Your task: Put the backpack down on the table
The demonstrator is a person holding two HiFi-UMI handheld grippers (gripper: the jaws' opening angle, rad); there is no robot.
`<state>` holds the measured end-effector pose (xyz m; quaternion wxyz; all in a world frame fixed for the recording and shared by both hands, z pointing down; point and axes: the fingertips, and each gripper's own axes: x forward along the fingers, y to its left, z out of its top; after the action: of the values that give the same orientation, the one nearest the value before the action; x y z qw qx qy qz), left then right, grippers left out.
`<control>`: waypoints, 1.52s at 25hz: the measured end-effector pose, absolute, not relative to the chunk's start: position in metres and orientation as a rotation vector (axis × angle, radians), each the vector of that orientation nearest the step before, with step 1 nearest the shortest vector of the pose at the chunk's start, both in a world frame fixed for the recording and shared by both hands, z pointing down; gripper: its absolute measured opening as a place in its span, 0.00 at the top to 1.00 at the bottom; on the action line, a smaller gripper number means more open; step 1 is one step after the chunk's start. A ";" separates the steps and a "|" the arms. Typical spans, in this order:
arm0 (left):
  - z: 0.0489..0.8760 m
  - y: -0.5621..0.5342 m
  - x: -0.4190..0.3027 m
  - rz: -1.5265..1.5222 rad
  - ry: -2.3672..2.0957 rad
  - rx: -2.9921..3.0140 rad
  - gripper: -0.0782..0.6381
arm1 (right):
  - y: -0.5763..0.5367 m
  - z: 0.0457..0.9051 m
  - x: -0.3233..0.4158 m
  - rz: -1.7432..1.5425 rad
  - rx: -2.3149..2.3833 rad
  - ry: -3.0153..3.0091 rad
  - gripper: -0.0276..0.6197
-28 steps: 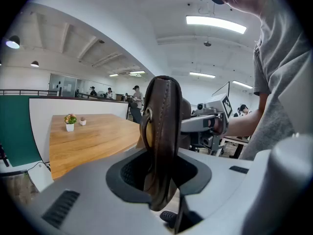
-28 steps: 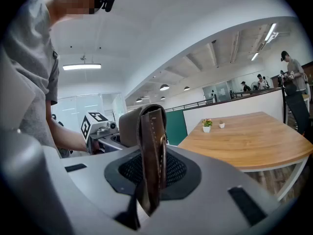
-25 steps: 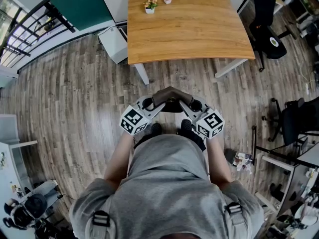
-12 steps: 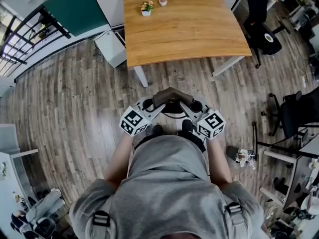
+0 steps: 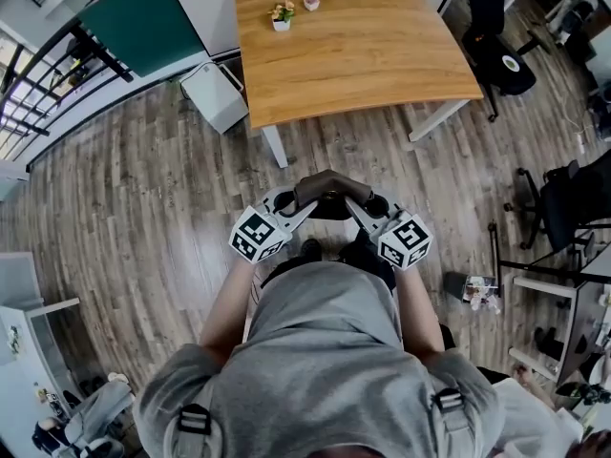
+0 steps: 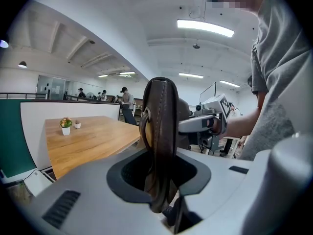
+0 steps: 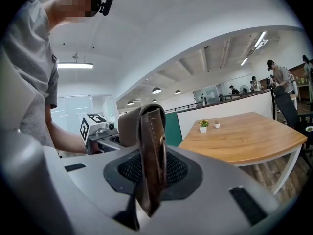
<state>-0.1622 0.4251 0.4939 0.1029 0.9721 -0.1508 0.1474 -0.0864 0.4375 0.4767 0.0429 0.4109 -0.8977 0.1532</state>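
Left tool point(image 5: 304, 200) and right tool point(image 5: 356, 204) point inward toward each other in front of the person's waist, each gripping one end of the brown leather strap point(image 5: 329, 181), which arches up between their tips. In the left gripper view the jaws stand narrowly apart and are closed on the strap, which rises upright from between them with a metal ring on its side. In the right gripper view the strap also stands between the jaws, and they press against it. These jaws have just been opening a little.

A dark shape just below the strap, between the two tools, seems to be the top of the backpack point(image 5: 330, 207). The rest of it is hidden, and it hangs over the wood-plank floor point(image 5: 143, 208).

The wooden surface point(image 5: 382, 55) lies well ahead of both tool tips. At its far end, ahead and to the left of the left tool, stand a small potted plant point(image 5: 281, 14) and a small pink object point(image 5: 311, 3).
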 end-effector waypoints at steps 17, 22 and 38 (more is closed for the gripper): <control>0.494 0.403 -0.173 0.444 -0.477 2.871 0.74 | 0.414 0.479 -0.097 0.450 1.244 -2.755 0.83; 0.493 0.381 -0.162 0.448 -0.485 2.867 0.74 | 0.392 0.478 -0.085 0.462 1.247 -2.755 0.83; 0.492 0.287 -0.124 0.500 -0.564 2.831 0.74 | 0.291 0.480 -0.045 0.500 1.176 -2.792 0.83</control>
<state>-0.1238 0.2869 0.4921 0.1059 0.9609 -0.1913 0.1698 -0.0455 0.2914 0.4797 0.0355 0.3827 -0.9087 0.1629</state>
